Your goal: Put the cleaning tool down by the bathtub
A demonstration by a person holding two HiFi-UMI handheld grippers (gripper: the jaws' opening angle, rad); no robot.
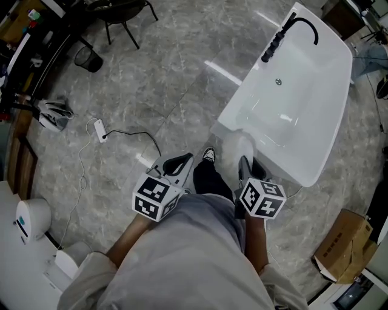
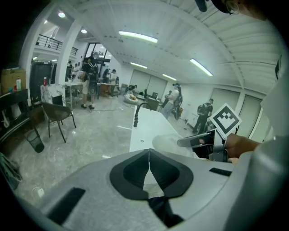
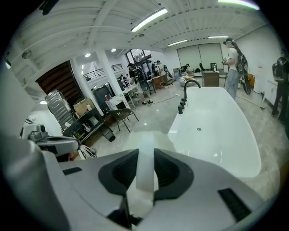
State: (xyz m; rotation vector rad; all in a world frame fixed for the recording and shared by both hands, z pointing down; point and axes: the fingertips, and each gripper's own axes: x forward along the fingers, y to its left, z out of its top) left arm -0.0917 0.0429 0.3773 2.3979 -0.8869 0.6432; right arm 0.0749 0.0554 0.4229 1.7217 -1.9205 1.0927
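Note:
The white bathtub (image 1: pixel 315 91) with a black faucet (image 1: pixel 285 33) stands on the marble floor at the upper right. My right gripper (image 1: pixel 245 163) is shut on the pale handle (image 3: pixel 145 167) of the cleaning tool, whose white fluffy head (image 1: pixel 237 147) hangs blurred over the tub's near left corner. The tub (image 3: pixel 221 135) fills the right of the right gripper view. My left gripper (image 1: pixel 179 162) is beside it to the left, over the floor. Its jaws (image 2: pixel 148 167) meet with nothing between them. The left gripper view shows the tool's head (image 2: pixel 169 143) and the tub (image 2: pixel 146 128) beyond.
A person's black shoe (image 1: pixel 208 155) stands between the grippers. A white power strip with a black cable (image 1: pixel 100 130) lies on the floor at the left. A black chair (image 1: pixel 121 15) and bin (image 1: pixel 89 59) are at the upper left, a cardboard box (image 1: pixel 345 245) at the lower right.

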